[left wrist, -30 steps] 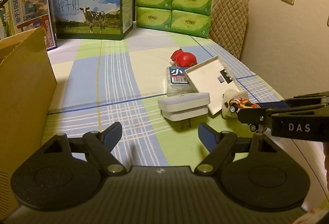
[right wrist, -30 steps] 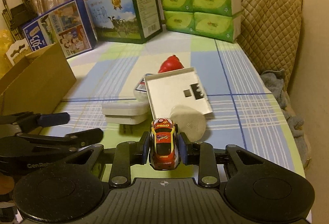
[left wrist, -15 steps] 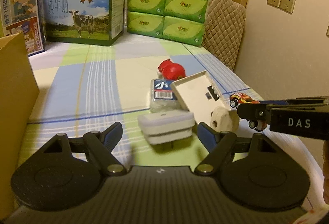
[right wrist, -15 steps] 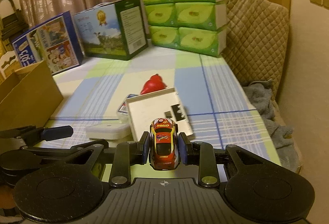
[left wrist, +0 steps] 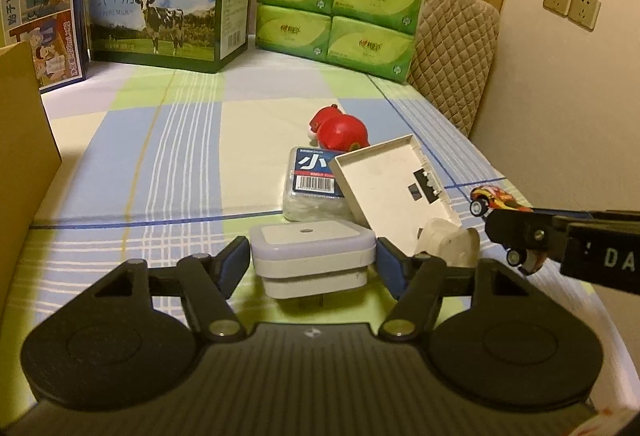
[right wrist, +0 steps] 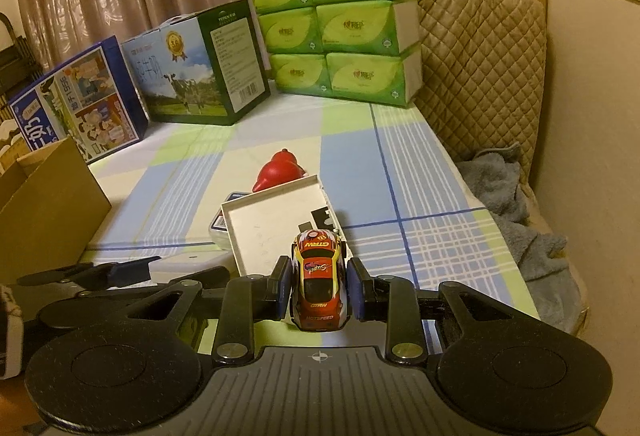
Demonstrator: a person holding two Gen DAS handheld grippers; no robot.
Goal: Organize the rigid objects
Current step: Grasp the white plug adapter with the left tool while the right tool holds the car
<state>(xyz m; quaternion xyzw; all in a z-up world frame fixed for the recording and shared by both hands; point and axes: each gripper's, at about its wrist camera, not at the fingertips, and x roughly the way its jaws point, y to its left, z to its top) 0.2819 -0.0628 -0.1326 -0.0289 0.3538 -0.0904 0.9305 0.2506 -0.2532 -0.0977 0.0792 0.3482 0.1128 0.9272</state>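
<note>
Jaws of our left gripper [left wrist: 312, 262] are closing round the white plug-in light [left wrist: 312, 254], which a second ago lay ahead on the cloth. Our right gripper [right wrist: 319, 290] stays clenched on the toy car [right wrist: 319, 286]; beyond wait other pieces, so sorting continues.

Left gripper [left wrist: 312, 262] — now astride night-light [left wrist: 312, 256]

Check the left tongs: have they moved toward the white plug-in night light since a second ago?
Yes. The left tongs advanced to straddle the night light, jaws closing; it lay ahead earlier, judged against the blue tablecloth stripe.
</note>
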